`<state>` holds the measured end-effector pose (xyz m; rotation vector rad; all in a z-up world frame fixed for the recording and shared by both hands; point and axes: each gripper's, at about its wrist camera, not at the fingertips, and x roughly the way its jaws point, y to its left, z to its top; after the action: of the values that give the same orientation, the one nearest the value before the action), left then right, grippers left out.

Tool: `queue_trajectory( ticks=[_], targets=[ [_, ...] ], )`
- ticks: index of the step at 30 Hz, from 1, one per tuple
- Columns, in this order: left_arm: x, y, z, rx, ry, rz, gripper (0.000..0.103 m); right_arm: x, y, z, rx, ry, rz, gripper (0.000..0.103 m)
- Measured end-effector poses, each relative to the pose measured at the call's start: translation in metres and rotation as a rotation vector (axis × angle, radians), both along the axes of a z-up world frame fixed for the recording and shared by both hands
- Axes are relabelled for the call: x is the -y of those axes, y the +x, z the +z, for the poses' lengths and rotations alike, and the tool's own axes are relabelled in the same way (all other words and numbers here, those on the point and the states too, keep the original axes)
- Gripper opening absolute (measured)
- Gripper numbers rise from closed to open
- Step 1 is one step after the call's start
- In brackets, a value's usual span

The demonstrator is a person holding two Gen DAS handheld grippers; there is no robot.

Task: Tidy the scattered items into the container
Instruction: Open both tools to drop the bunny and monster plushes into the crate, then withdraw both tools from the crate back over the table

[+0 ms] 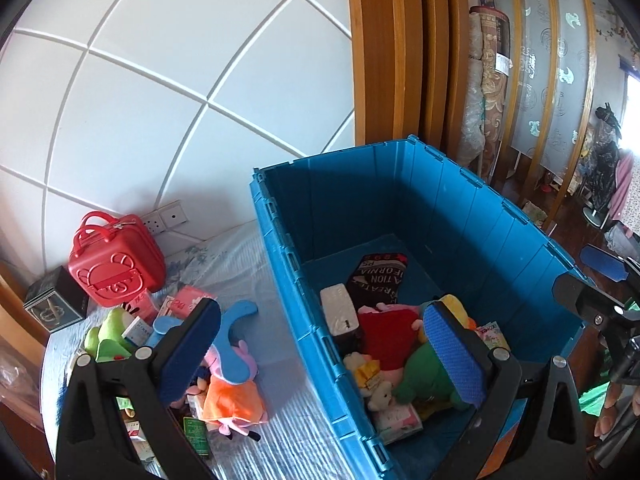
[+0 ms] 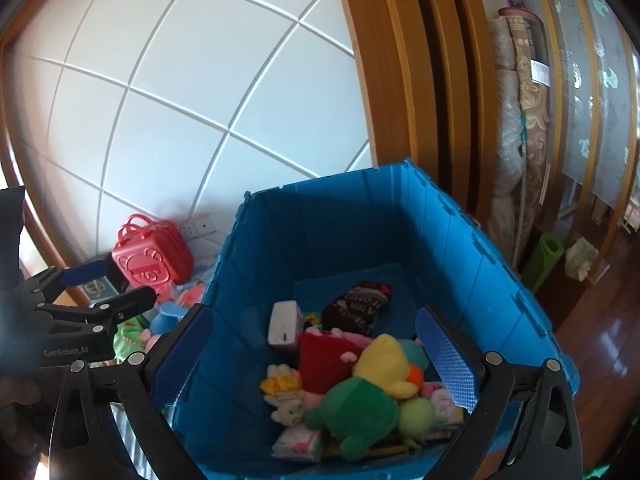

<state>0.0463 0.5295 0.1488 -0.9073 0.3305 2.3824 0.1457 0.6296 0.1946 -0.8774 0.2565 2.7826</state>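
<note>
A deep blue crate stands on the bed and holds several toys: a green plush, a yellow duck, a red plush, a white box and a black printed sock. Left of the crate lie scattered items: a pig plush in an orange dress, a blue foam piece, a green plush and pink packets. My left gripper hangs open over the crate's left wall, holding nothing. Above the crate's inside, my right gripper is open and holds nothing.
A red toy suitcase and a black box sit by the white panelled wall. Wooden door frames and rolled rugs stand behind the crate. A dark wooden floor lies to the right.
</note>
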Motion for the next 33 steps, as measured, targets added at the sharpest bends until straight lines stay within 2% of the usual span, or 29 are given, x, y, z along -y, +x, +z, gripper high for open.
queue_trajectory(
  ticks=[15, 23, 33],
  targets=[
    [0.126, 0.000, -0.012, 0.044, 0.034, 0.094, 0.103, 0.115, -0.005, -0.005, 0.050, 0.031, 0.071, 0.103],
    [0.185, 0.001, -0.022, 0.064, 0.020, 0.139, 0.103, 0.175, -0.008, -0.009, 0.070, 0.042, 0.118, 0.103],
    [0.249, 0.009, -0.027, 0.080, 0.033, 0.169, 0.103, 0.225, -0.007, -0.012, 0.090, 0.056, 0.140, 0.103]
  ],
)
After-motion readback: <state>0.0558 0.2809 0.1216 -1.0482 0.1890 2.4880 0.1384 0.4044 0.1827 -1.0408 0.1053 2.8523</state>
